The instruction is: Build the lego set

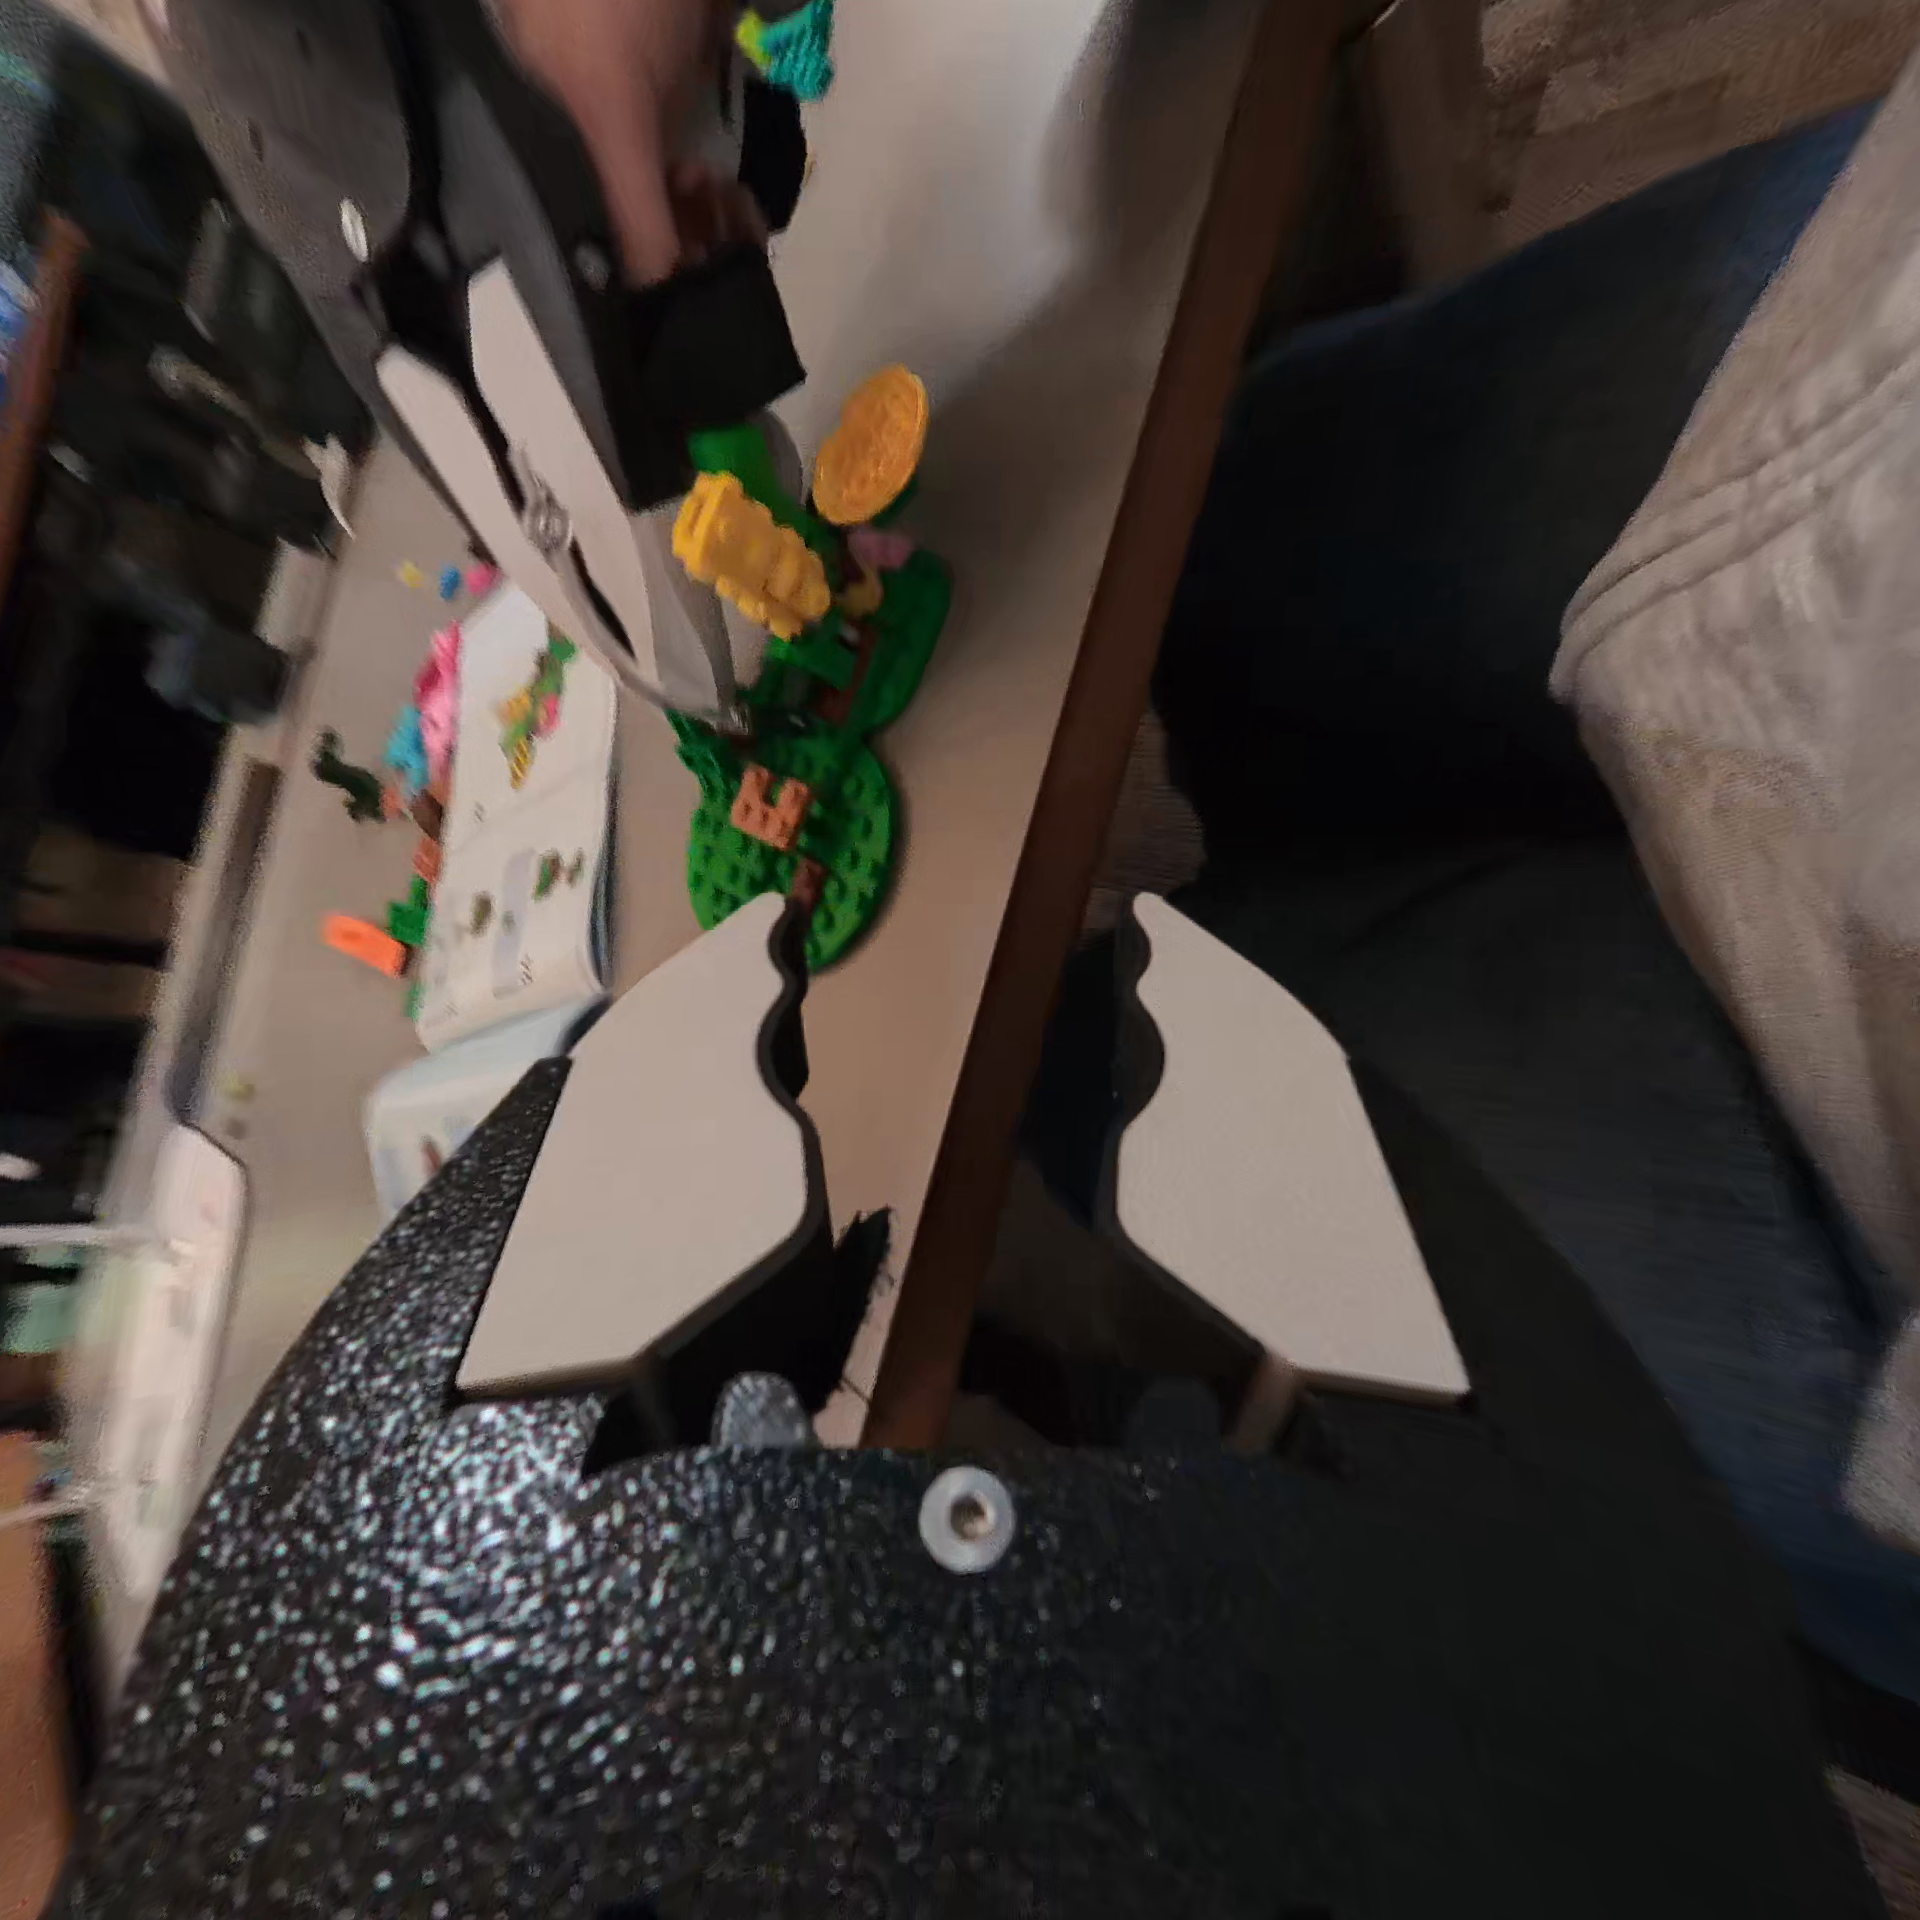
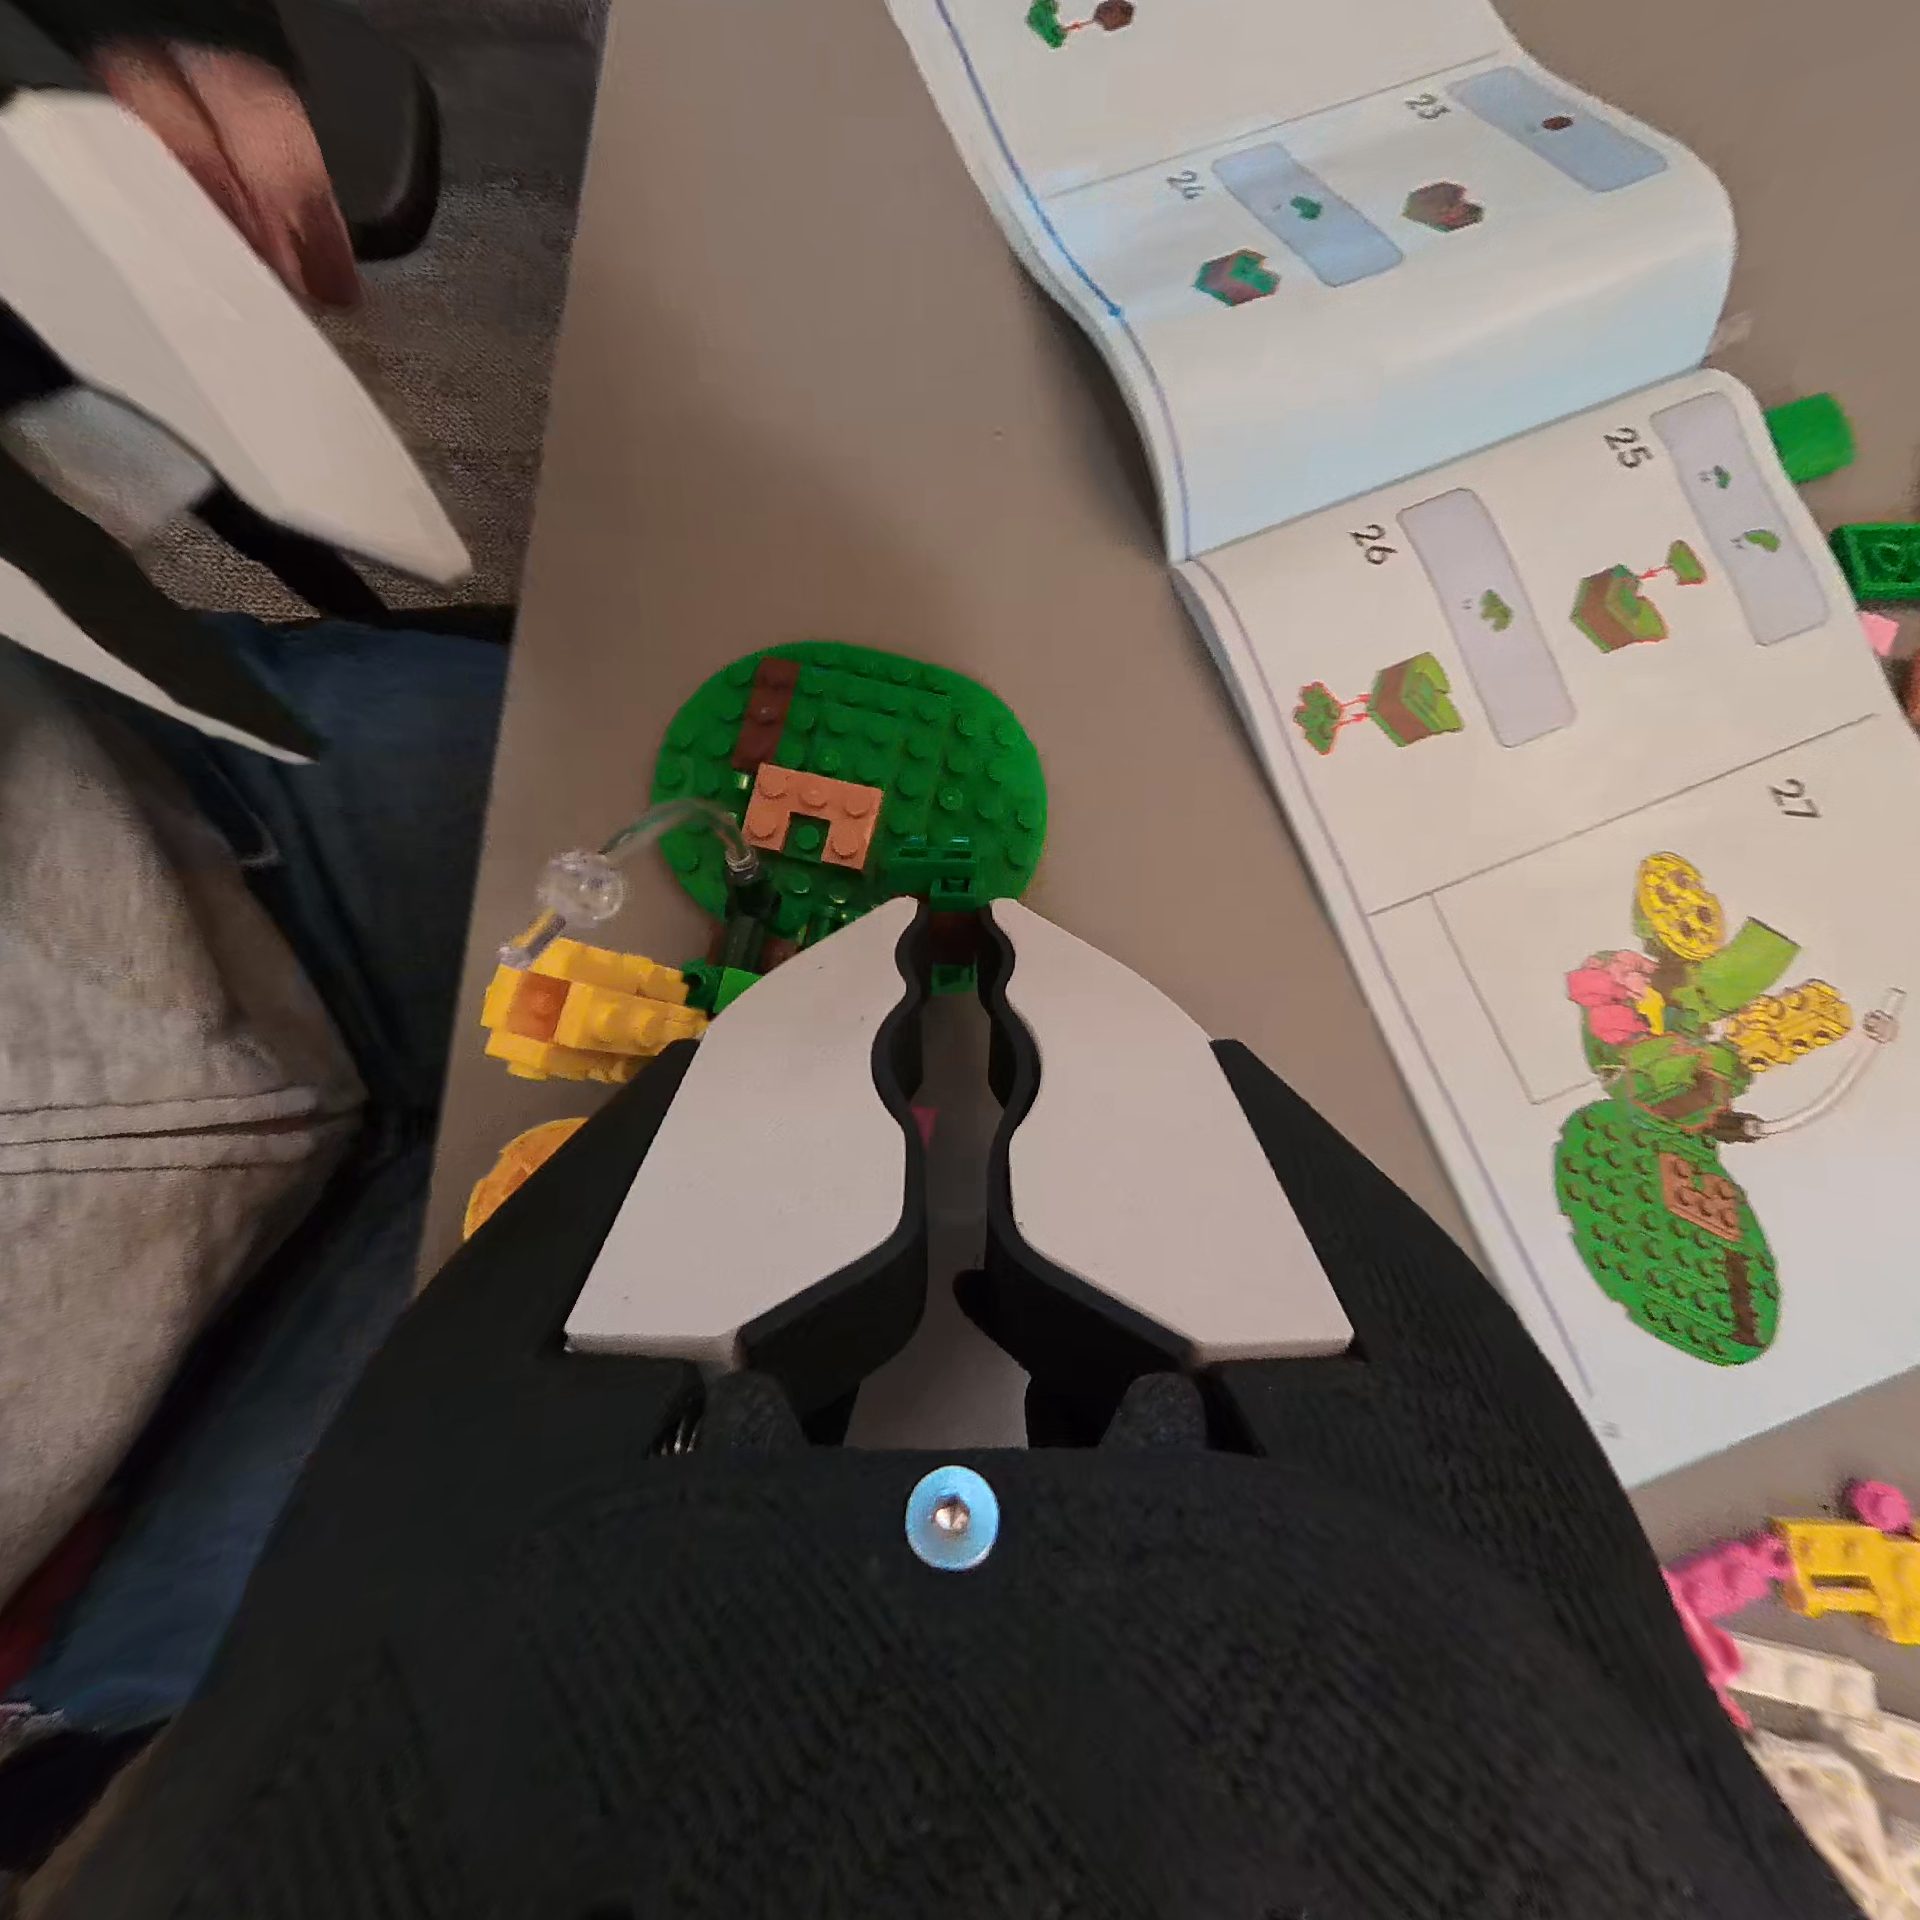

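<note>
Your left gripper [image 1: 961, 914] is wide open with nothing between the fingers, hanging right over the brown table edge [image 1: 1049, 831], one finger above the tabletop and the other off it over dark blue fabric. Your right gripper [image 2: 954, 914] is narrowed down onto a small brown and green brick piece [image 2: 951, 940] at the near rim of the round green plate [image 2: 914, 748], and both pads look pressed on it. That plate sits close to the table's side edge [image 2: 540, 520], so there's barely any room on that side, while the bare tabletop past the plate gives you more space. Just beside your right fingers sits the yellow brick cluster [image 2: 582, 1013] with a clear tube [image 2: 665, 821] curving up to the plate, and an orange disc [image 2: 514, 1174] lies at the edge. Farther out lies the open instruction booklet [image 2: 1455, 623], with loose green bricks [image 2: 1813, 436] beyond it and pink and yellow pieces [image 2: 1808, 1569] off to the side.
</note>
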### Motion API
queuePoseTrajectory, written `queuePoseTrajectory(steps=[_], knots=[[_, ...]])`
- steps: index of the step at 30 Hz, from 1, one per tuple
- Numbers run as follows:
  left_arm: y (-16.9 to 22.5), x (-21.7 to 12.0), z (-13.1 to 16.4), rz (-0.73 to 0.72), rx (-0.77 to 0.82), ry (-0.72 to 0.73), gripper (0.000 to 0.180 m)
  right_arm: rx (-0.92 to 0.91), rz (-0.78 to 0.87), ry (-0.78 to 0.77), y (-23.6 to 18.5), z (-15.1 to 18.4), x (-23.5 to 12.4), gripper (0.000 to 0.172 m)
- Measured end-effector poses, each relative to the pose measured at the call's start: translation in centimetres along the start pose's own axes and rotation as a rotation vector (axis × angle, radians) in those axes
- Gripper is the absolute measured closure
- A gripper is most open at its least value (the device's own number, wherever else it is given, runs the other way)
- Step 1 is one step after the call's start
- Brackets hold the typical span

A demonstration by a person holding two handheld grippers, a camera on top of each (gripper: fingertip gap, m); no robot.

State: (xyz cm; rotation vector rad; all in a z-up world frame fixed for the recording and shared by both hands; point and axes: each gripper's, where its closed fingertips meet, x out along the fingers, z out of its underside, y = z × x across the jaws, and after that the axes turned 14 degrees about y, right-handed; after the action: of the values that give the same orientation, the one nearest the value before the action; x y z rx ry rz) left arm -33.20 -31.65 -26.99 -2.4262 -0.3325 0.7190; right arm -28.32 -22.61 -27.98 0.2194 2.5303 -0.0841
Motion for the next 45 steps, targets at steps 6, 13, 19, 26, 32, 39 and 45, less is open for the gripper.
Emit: queuePoseTrajectory(steps=[6, 13, 19, 26, 32, 39, 45], knots=[[0.9, 0.7, 0.3, -0.061, 0.176, -0.015, 0.126, 0.052, 0.023, -0.02, -2.3, -0.4, 0.7, 0.165], [0.1, -1.0, 3.0, -0.132, 0.315, -0.118, 0.128, 0.226, 0.109, -0.028, -4.3, -1.5, 2.5, 0.166], [0.0, -2.2, 4.2, -0.151, 0.383, -0.103, 0.144, 0.311, 0.104, -0.011, -6.0, -2.7, 4.3, 0.166], [0.6, -2.7, 3.5, -0.183, 0.439, -0.001, 0.16, 0.318, 0.15, 0.06, -4.8, -3.5, 3.1, 0.166], [-1.6, -3.6, 1.6, -0.221, 0.406, 0.116, 0.173, 0.241, 0.141, 0.17, -3.2, -4.1, -0.1, 0.166], [-5.1, -1.6, -0.9, -0.217, 0.491, 0.272, 0.175, 0.112, 0.118, 0.318, -0.7, -3.7, -5.5, 0.166], [-8.0, 2.9, -4.8, -0.069, 0.632, 0.479, 0.175, -0.015, 0.018, 0.433, 0.4, -3.4, -11.3, 0.166]])
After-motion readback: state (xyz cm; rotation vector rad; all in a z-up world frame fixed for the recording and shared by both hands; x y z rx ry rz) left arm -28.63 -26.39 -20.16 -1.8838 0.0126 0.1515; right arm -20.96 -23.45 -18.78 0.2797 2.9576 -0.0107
